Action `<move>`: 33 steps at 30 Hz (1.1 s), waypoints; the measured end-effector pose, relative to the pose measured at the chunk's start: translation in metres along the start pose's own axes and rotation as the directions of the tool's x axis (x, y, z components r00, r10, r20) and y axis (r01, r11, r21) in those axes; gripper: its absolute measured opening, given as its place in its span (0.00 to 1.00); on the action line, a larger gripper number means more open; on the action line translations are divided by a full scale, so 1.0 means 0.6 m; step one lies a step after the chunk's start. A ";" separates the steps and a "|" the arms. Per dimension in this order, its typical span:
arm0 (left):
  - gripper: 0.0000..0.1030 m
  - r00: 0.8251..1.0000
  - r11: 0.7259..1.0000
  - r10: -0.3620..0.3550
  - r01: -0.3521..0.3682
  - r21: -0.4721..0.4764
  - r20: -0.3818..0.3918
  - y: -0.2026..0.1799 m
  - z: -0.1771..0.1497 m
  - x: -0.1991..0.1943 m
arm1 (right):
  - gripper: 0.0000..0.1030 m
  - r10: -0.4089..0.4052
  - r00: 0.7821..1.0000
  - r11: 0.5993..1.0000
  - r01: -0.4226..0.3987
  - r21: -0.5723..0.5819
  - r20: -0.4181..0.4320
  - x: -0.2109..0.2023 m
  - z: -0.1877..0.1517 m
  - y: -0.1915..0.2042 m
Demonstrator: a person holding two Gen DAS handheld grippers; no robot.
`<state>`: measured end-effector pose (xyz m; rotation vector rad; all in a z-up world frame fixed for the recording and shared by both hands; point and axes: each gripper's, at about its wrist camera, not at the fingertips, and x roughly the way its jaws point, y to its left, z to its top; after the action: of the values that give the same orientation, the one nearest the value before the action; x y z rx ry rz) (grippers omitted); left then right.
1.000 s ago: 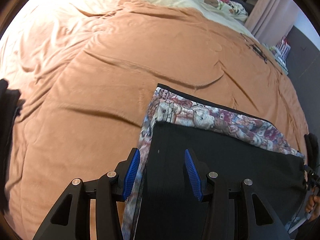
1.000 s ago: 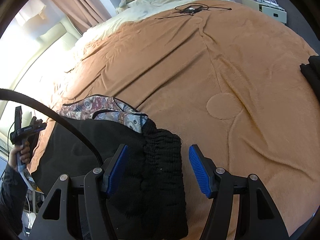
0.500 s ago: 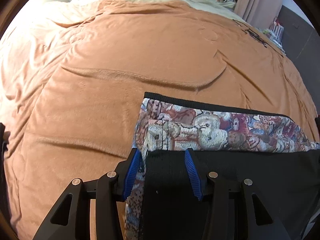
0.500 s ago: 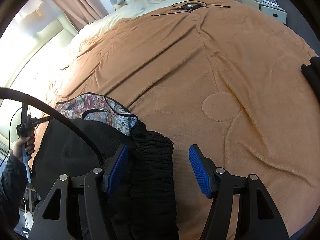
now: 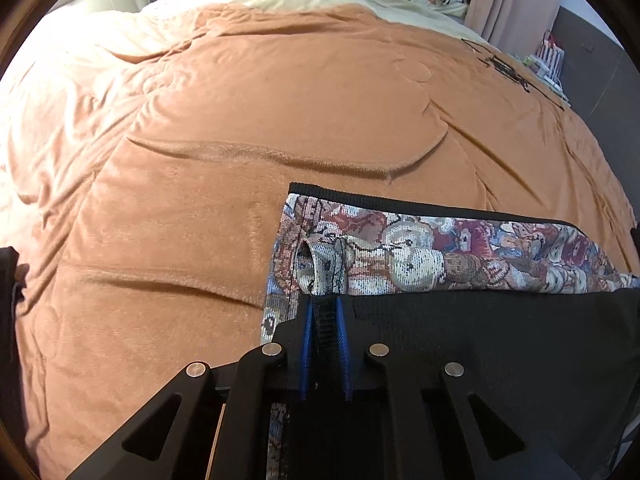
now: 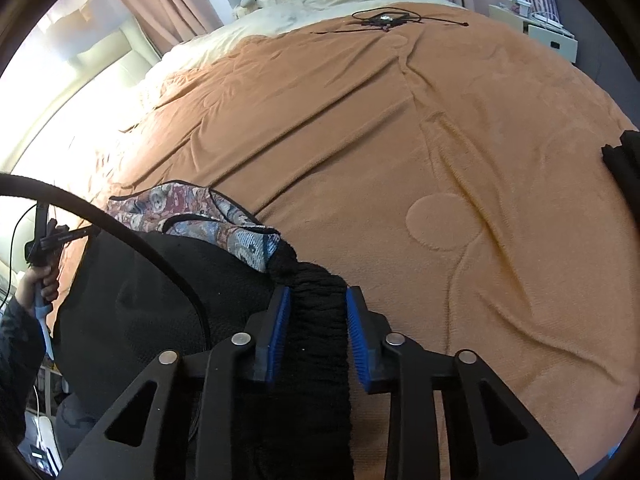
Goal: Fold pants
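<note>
The left wrist view showed the left gripper [image 5: 324,312] with its jaws having just closed, the blue pads nearly together and pinching a thin black hem of the pants [image 5: 500,344] at 6 o'clock. Only this view showed the patterned teddy-bear lining [image 5: 420,252] as a long band running toward 3 o'clock, edged by a black hem. The right wrist view showed the right gripper [image 6: 316,304], jaws also just closed, its pads pressed against a thick ribbed black waistband [image 6: 316,320] at 6 o'clock. Only this view showed a hand [image 6: 38,284] at 9 o'clock gripping the other tool's handle, a black cable [image 6: 120,232] arcing across the frame, and a dark garment [image 6: 624,168] at 3 o'clock by the bed edge. The pants lay at the near edge of the orange blanket [image 6: 360,140]. From 10 to 2 o'clock the blanket lay open, with small wired items [image 6: 384,18] at 12 o'clock.
</note>
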<state>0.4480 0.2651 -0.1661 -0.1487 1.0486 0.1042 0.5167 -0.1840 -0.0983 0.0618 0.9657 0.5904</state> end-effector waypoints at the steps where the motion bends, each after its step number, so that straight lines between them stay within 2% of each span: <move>1: 0.12 1.000 1.000 0.000 0.000 0.005 0.005 -0.003 -0.001 -0.004 | 0.20 -0.001 1.000 1.000 0.001 0.001 0.002 -0.002 0.000 0.000; 5: 0.11 1.000 0.999 0.025 -0.026 0.038 0.011 -0.013 0.002 -0.013 | 0.14 -0.010 1.000 1.000 0.011 -0.014 0.009 -0.010 -0.003 0.000; 8: 0.11 1.000 0.999 0.008 -0.008 0.050 -0.006 -0.020 0.005 -0.011 | 0.13 -0.005 1.000 1.000 0.006 -0.017 0.018 -0.017 -0.005 -0.001; 11: 0.12 0.999 0.995 0.047 -0.046 0.084 -0.017 -0.029 0.006 -0.001 | 0.13 -0.002 1.000 1.000 0.003 -0.016 0.018 -0.019 -0.007 -0.004; 17: 0.14 0.997 0.992 0.071 -0.069 0.105 -0.018 -0.028 0.010 0.009 | 0.13 0.006 1.000 1.000 -0.006 -0.008 0.013 -0.018 -0.007 -0.009; 22: 0.32 0.998 0.993 0.064 -0.062 0.100 -0.011 -0.020 0.019 0.009 | 0.13 0.009 1.000 1.000 -0.009 -0.006 0.008 -0.016 -0.005 -0.012; 33: 0.32 1.000 0.996 -0.013 0.015 0.092 -0.018 -0.023 0.002 0.008 | 0.13 0.016 1.000 1.000 -0.016 0.006 0.000 -0.006 -0.008 -0.013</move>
<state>0.4533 0.2519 -0.1687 -0.0734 1.0679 0.0415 0.5148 -0.1933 -0.1010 0.0754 0.9677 0.6023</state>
